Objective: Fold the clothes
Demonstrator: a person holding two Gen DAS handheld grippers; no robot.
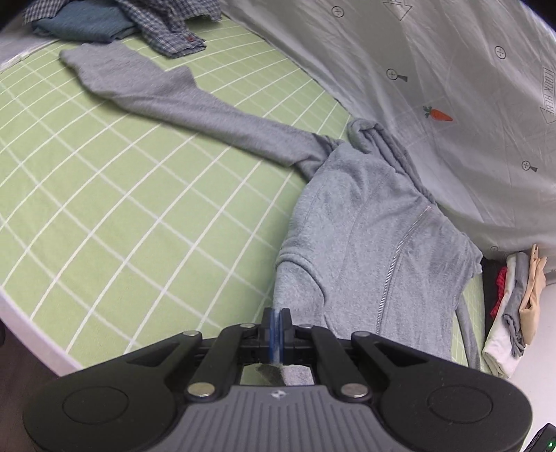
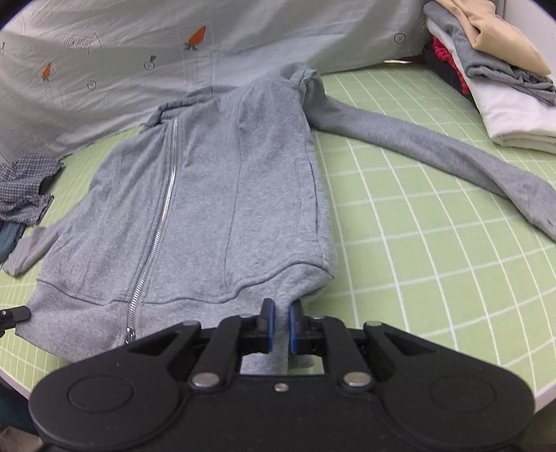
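Note:
A grey zip-up hoodie (image 2: 215, 194) lies front up on the green checked sheet (image 2: 417, 243), its zipper closed and both sleeves spread out. My right gripper (image 2: 280, 313) is at the right end of the hem, its blue pads close together with grey hem fabric between them. In the left wrist view the hoodie (image 1: 375, 236) lies to the right, one long sleeve (image 1: 194, 107) stretched away across the bed. My left gripper (image 1: 277, 321) is shut on the hoodie's left hem corner, with fabric showing behind the pads.
A pale sheet with carrot prints (image 2: 173, 52) hangs along the far side. A stack of folded clothes (image 2: 493, 80) sits at the right corner of the bed. A checked shirt and blue garment (image 1: 139, 24) lie at the far end. The bed edge (image 1: 31, 330) is near.

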